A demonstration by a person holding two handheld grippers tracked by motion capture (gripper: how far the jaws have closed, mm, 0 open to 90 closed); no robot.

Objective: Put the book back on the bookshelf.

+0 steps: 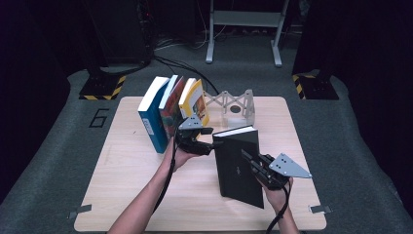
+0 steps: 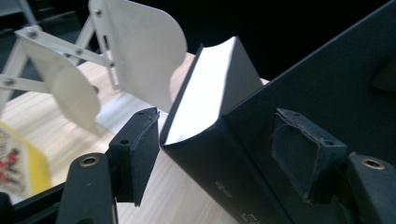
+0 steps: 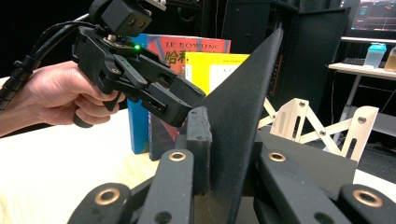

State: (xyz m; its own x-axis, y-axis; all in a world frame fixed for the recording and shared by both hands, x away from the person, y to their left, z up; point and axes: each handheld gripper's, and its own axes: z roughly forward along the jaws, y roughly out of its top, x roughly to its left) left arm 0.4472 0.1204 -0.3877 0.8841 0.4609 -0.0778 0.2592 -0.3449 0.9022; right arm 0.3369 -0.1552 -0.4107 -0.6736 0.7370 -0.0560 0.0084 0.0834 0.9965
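A black hardcover book [image 1: 238,161] stands tilted on the wooden table [image 1: 126,170] at its middle. My right gripper [image 1: 248,158] is shut on its front cover from the right; in the right gripper view the cover edge [image 3: 238,107] sits between the jaws [image 3: 229,140]. My left gripper [image 1: 212,138] is open at the book's upper left corner. In the left gripper view the spine [image 2: 224,149] lies between the pads [image 2: 140,149], and the left pad is just clear of it. Behind it, blue [image 1: 152,117], red [image 1: 170,109] and yellow [image 1: 195,100] books lean together.
A white folding bookrack [image 1: 234,105] stands at the table's back, right of the leaning books, its panels [image 2: 140,51] close behind the black book. Dark carpet surrounds the table, with stand bases marked in yellow-black tape [image 1: 100,90] and a metal frame [image 1: 243,29] beyond.
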